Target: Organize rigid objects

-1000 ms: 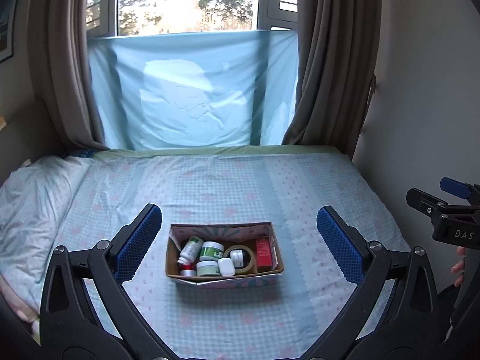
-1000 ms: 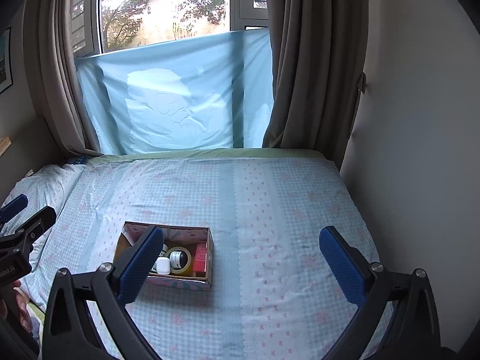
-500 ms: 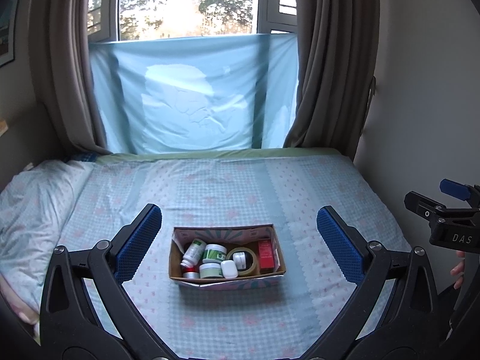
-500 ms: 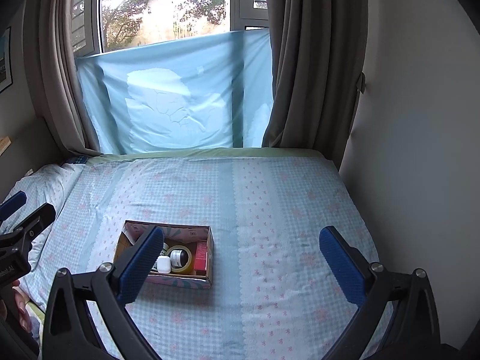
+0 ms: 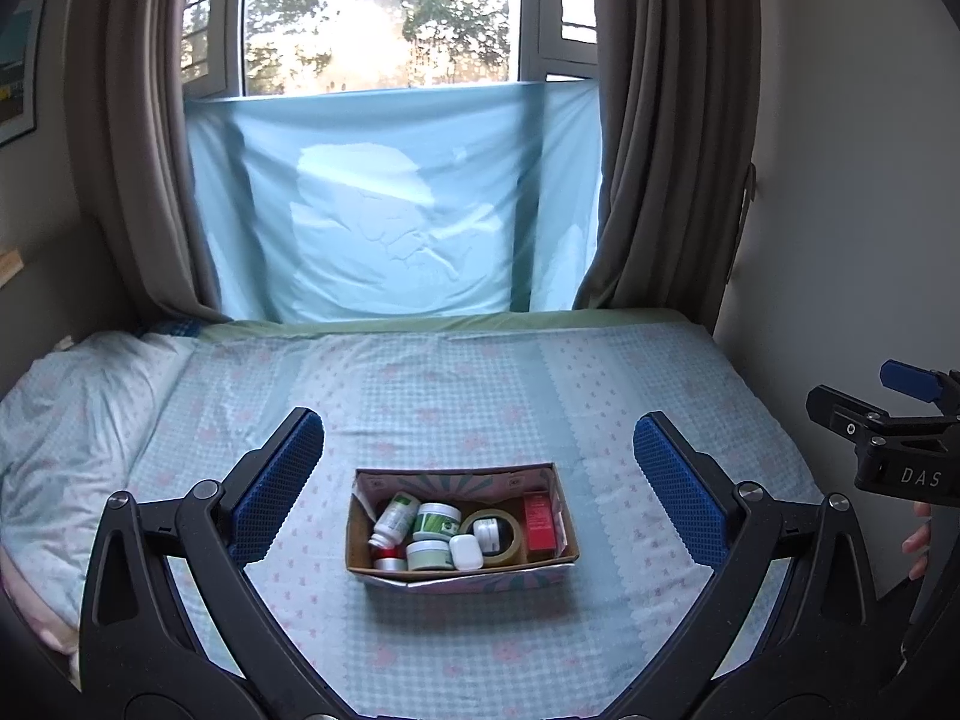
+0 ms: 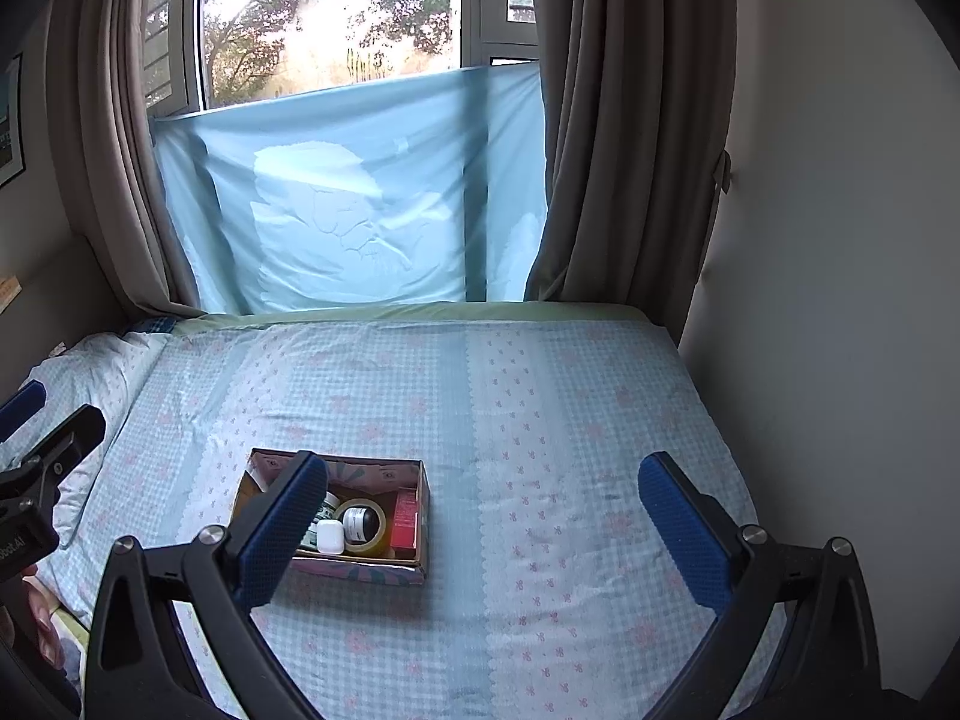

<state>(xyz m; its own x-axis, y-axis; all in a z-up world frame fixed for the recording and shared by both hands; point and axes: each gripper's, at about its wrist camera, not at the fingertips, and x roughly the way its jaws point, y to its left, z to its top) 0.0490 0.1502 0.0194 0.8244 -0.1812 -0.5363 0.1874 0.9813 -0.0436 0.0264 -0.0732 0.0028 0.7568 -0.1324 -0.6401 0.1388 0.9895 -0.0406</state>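
A small cardboard box (image 5: 456, 579) sits on the bed, also in the right wrist view (image 6: 420, 498). It holds a white bottle (image 5: 393, 519), green jars (image 5: 438, 521), a white case (image 5: 467, 552), a tape roll (image 5: 504, 522) and a red carton (image 5: 538, 519). My left gripper (image 5: 477, 480) is open and empty, held above and in front of the box. My right gripper (image 6: 480, 510) is open and empty, to the right of the box; its left finger hides part of the box.
The bed (image 5: 480, 384) has a light blue checked sheet, with a pillow (image 5: 66, 408) at the left. A wall (image 6: 840, 300) runs along the right side. Curtains (image 5: 660, 150) and a window stand at the back.
The left wrist view has tilted up a little, so the box sits lower in it. The right gripper has hardly moved. Both grippers stay open.
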